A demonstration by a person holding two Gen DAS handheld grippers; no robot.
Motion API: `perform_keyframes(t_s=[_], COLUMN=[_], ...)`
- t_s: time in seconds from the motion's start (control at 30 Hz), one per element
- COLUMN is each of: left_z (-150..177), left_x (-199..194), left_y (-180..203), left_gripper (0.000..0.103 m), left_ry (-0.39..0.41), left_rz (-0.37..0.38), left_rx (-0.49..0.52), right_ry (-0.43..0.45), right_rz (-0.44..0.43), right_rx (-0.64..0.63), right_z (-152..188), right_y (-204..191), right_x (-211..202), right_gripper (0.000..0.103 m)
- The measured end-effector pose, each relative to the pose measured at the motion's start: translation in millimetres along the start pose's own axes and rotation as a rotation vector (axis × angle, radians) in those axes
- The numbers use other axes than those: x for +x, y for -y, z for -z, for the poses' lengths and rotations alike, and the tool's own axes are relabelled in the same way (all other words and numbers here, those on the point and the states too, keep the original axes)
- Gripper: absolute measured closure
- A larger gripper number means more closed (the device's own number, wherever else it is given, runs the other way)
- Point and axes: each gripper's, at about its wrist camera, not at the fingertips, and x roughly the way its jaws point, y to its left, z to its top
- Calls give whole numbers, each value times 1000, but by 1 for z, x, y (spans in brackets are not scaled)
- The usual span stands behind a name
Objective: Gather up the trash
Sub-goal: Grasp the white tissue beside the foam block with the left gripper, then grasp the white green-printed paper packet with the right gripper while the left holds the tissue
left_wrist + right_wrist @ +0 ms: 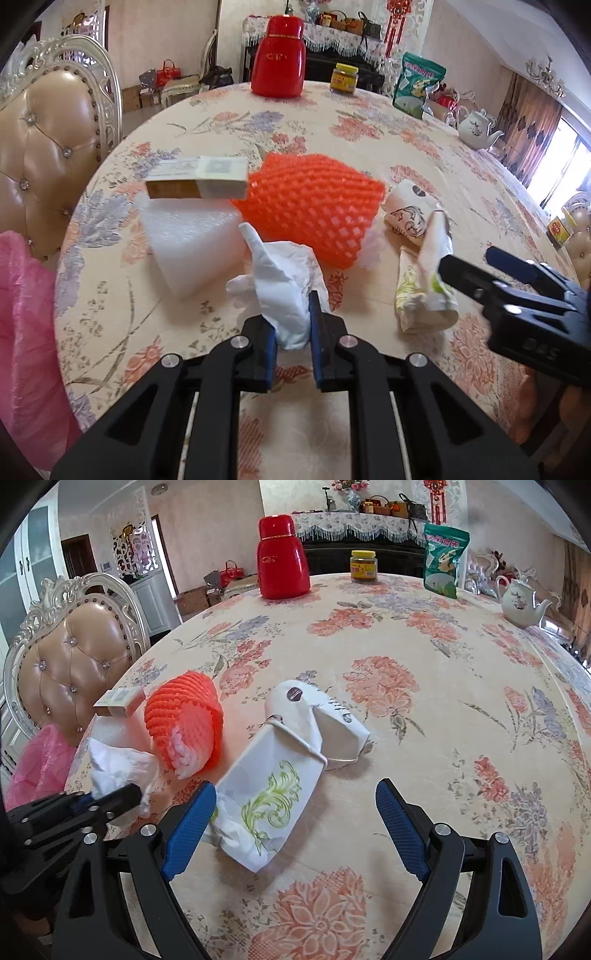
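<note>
My left gripper (291,314) is shut on a crumpled white tissue (284,280), whose top sticks up between the blue pads. In the right wrist view the same tissue (118,764) shows at the left, held in the left gripper (110,799). Behind it lie an orange foam net (314,203), a white foam sheet (188,240) and a small cardboard box (195,179). Two crushed paper cups lie on the table, one with a green scroll print (273,797) and one with a dark print (317,723). My right gripper (295,816) stands open, its fingers either side of the green-print cup without touching it.
A pink plastic bag (26,321) hangs off the table's left edge by a padded chair (51,136). At the far side of the floral table (424,701) stand a red flask (282,557), a yellow-lidded jar (364,566), a green pouch (443,561) and a white teapot (521,602).
</note>
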Motion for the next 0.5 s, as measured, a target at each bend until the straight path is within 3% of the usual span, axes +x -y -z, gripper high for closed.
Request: perform_keyframes(t_s=[0.5], left_z=[3], left_x=[-30], left_y=[-13], left_gripper=[88], left_ry=[49], left_rz=[7], left_rx=[-20], right_ry=[-3], right_rz=[-35], right_rx=[-21], right_z=[-3], right_y=[-14], right_x=[2], right_gripper=[21])
